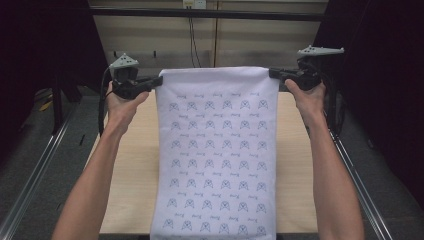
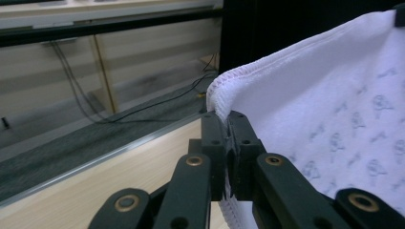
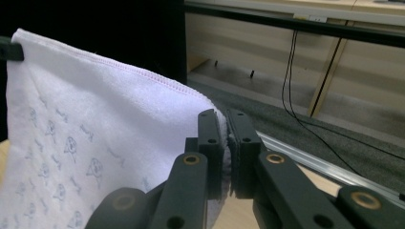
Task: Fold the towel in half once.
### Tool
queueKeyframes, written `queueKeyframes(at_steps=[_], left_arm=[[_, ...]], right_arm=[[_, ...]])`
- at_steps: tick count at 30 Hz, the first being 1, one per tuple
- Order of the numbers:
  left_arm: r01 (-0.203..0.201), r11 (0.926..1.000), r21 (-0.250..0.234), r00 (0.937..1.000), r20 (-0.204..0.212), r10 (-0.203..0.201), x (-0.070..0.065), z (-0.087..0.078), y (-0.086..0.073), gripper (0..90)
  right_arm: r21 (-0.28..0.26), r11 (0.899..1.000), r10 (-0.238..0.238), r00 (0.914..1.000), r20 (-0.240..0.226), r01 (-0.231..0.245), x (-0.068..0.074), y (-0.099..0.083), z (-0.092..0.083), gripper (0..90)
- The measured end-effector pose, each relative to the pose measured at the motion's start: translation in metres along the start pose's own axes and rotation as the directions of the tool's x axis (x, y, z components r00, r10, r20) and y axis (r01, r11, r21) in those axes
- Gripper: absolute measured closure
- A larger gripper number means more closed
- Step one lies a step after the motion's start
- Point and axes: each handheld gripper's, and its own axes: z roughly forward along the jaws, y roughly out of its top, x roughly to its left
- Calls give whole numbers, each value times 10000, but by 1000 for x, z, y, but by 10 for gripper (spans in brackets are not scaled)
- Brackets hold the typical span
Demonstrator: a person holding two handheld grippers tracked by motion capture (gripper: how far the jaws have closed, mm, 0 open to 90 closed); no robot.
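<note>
A white towel [image 1: 217,150] printed with small blue figures hangs stretched between both grippers, above the light wooden table [image 1: 130,170]. My left gripper [image 1: 159,81] is shut on the towel's upper left corner; in the left gripper view its jaws [image 2: 226,125] pinch the stitched hem of the towel [image 2: 334,114]. My right gripper [image 1: 272,73] is shut on the upper right corner, and the right gripper view shows the jaws [image 3: 225,121] clamped on the towel [image 3: 95,124] edge. The towel's lower end drops past the table's near edge.
Metal rails [image 1: 37,165] run along both sides of the table. A wooden wall panel with black cables [image 1: 192,37] stands behind it. Dark curtains flank the scene. Grey floor [image 1: 390,165] lies to the right.
</note>
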Motion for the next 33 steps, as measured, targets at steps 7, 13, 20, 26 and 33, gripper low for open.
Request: queueKeyframes(at_steps=[7, 13, 20, 26, 33], left_arm=[[187, 9995, 253, 9962, 851, -208, -13, -6, -48, 872], [-116, 9961, 872, 9890, 1479, -14, -36, -18, -88, 872], [-68, 9895, 1442, 9755, 2185, -251, -64, -45, -138, 871], [-298, 9788, 2027, 9705, 2402, -202, -85, -61, -167, 871], [-286, 9532, 3011, 9694, 2410, -470, -97, -76, -211, 872]], right_arm=[[144, 9991, 420, 9953, -875, -409, 7, -43, -6, 860], [930, 9953, 445, 9830, -1779, -282, 32, -97, -27, 860], [1847, 9827, 310, 9735, -2267, 117, 67, -156, -57, 860], [2359, 9718, 603, 9602, -2726, 59, 86, -191, -85, 859], [3805, 9243, 894, 9524, -2915, 297, 112, -244, -91, 859]])
